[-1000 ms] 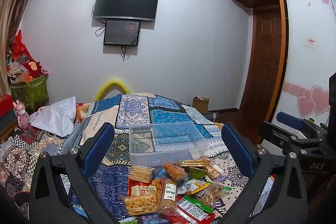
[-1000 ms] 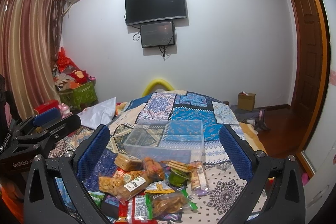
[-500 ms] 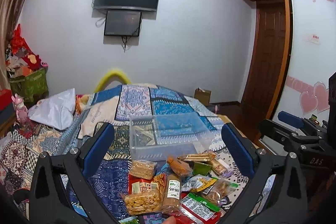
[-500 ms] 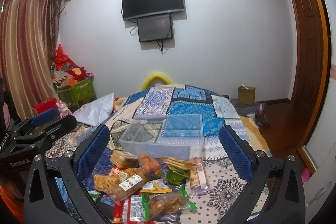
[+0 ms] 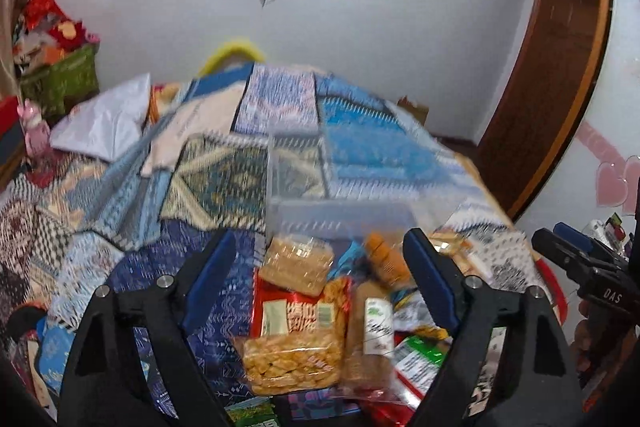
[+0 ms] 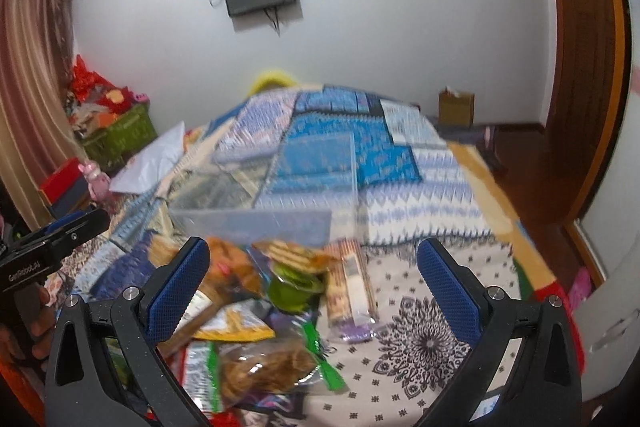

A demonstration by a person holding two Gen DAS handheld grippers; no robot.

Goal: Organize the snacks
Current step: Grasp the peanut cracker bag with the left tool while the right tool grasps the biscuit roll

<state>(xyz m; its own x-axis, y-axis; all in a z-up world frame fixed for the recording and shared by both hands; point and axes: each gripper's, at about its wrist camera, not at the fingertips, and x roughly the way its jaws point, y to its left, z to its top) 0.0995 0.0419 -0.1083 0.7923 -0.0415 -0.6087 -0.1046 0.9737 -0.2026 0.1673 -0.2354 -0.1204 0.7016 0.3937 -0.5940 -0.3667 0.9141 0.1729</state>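
A pile of snack packets lies on a patterned bedspread in front of a clear plastic bin [image 5: 340,195], which also shows in the right wrist view [image 6: 272,195]. My left gripper [image 5: 316,267] is open above a clear bag of crackers [image 5: 298,263], a red packet [image 5: 296,311] and a bag of peanuts [image 5: 292,363]. My right gripper [image 6: 314,275] is open above a green jelly cup [image 6: 294,287], a long biscuit pack [image 6: 352,283] and a yellow packet [image 6: 232,323]. Neither holds anything.
The bed's right edge drops to a wooden floor with a cardboard box [image 6: 456,107]. A white bag [image 5: 108,119] and a green basket [image 5: 60,79] sit at the left. Each gripper shows at the edge of the other's view [image 5: 584,267] [image 6: 52,243].
Both grippers have tilted down and moved closer to the snack pile, which now looks larger between the fingers. The jaws stay open.
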